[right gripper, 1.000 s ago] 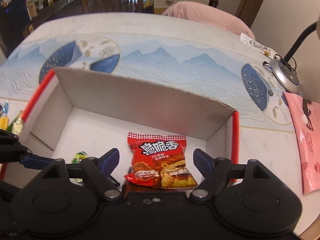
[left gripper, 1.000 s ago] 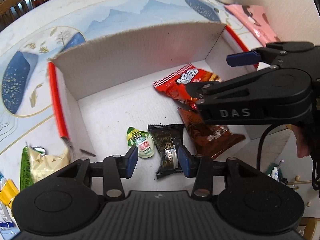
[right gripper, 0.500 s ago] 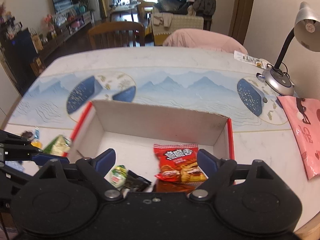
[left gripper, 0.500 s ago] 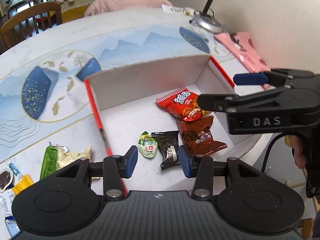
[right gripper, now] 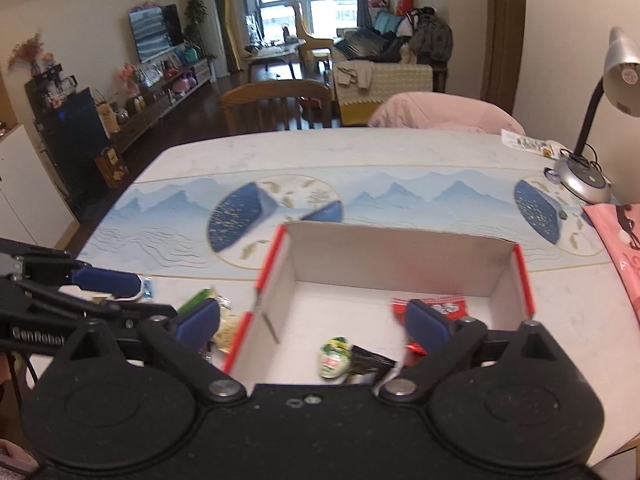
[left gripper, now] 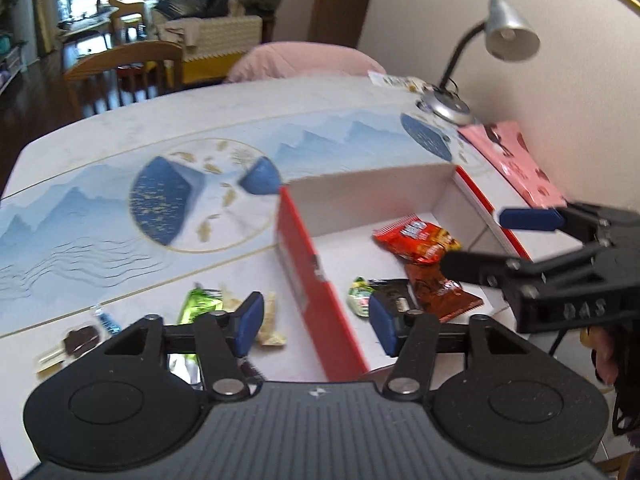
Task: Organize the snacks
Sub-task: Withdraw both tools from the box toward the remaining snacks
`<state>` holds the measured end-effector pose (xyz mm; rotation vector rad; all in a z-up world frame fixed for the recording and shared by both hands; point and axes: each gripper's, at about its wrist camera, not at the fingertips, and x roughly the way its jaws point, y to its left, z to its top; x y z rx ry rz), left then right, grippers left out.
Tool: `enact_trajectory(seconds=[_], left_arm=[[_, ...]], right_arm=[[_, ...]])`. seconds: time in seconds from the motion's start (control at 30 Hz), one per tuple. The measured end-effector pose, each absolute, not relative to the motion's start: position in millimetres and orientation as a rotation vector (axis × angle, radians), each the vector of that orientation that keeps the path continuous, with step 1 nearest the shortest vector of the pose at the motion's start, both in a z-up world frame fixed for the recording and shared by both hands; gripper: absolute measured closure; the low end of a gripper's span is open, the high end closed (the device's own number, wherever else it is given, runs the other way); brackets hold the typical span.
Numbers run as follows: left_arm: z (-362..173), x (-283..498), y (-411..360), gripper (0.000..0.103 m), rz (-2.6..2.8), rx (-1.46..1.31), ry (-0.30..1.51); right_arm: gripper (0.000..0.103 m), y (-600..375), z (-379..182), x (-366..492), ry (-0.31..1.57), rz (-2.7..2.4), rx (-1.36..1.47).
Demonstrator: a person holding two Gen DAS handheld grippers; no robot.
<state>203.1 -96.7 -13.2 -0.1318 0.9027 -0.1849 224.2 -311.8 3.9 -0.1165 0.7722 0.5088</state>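
Observation:
A cardboard box (left gripper: 304, 264) with red edges lies open on the table. It holds a red chip bag (left gripper: 416, 238), a brown packet (left gripper: 440, 292), a black packet (left gripper: 394, 292) and a green-white jelly (left gripper: 359, 298). My left gripper (left gripper: 316, 324) hangs above the box's left wall, its jaws opening with nothing gripped. Left of the box lie a green packet (left gripper: 198, 304), a cream wrapper (left gripper: 270, 320) and a chocolate sweet (left gripper: 80, 340). My right gripper (right gripper: 314, 322) hovers over the box (right gripper: 400, 264), jaws opening wide and empty, with the jelly (right gripper: 334, 358) and red bag (right gripper: 448, 304) below.
A desk lamp (right gripper: 582, 180) stands at the table's far right, by the wall. A pink bag (left gripper: 516, 160) lies right of the box. A loose packet (right gripper: 524, 144) rests at the far edge. A wooden chair (right gripper: 276, 100) and a pink-covered one stand behind the table.
Both grippers have risen and drawn back from the box, and both sets of jaws have widened. The left view has swung left, bringing the snacks beside the box into sight.

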Motion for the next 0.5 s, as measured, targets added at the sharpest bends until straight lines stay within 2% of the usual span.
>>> enact_trajectory(seconds=[0.33,0.4,0.5], left_arm=[[-10.2,166.3,-29.1,0.038,-0.086,-0.182,0.865],[-11.8,160.4,-14.0,0.028,-0.068,-0.203,0.859],[-15.0,153.5,8.0,0.026,-0.039,-0.226,0.851]], right_arm=[[0.000,-265.5,-1.5,195.9,0.762,0.565,-0.093],[0.000,-254.1,-3.4,191.9,0.763,0.573,-0.103],[0.000,-238.8,-7.0,186.3,0.774,0.582,-0.107]])
